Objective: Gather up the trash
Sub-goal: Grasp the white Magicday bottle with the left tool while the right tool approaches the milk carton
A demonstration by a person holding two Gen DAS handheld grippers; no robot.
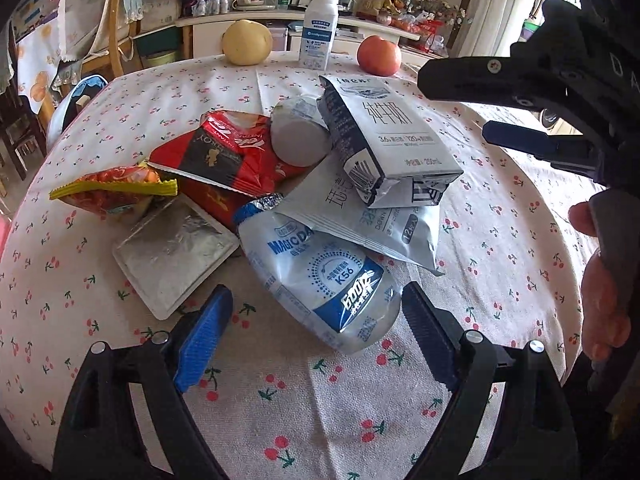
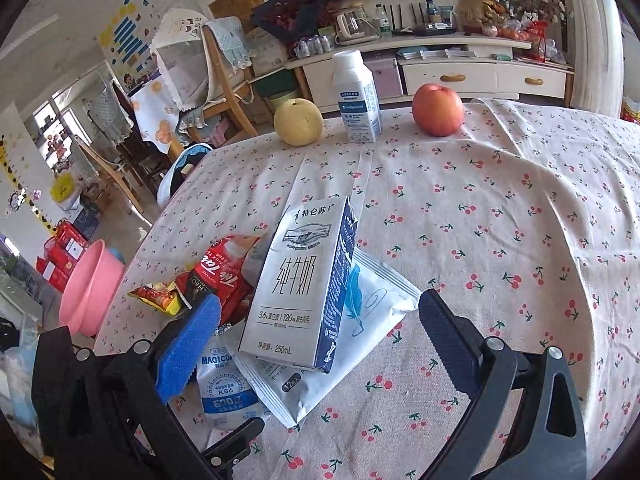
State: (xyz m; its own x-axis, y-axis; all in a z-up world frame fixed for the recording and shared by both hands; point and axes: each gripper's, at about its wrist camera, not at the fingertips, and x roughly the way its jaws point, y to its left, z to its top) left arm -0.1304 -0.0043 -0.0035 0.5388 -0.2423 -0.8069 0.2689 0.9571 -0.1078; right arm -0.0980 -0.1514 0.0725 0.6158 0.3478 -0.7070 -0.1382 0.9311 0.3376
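— What's piled on that cherry-print tablecloth [image 1: 280,380]?

— A heap of rubbish at the middle. A boxy milk carton [image 1: 384,140] with crisp printed card lies across a flat, glossy white pouch [image 1: 360,224]. Beside it a soft, crinkled blue-and-white drink pouch [image 1: 320,276], a shiny red foil wrapper [image 1: 224,152], an orange snack bag [image 1: 116,188] with a yellow crimped edge, and a shallow white tray [image 1: 172,252].

— And the claws?

— The left gripper [image 1: 316,320] hangs spread wide, its ribbed blue pads either side of the drink pouch's rounded end, not pressing it. The right gripper [image 2: 320,332] is wide too, holding nothing, with the carton between its fingers.

— Further back?

— A smooth yellow pear [image 2: 298,122], an upright bottle-carton [image 2: 358,100], a round red apple [image 2: 438,110].
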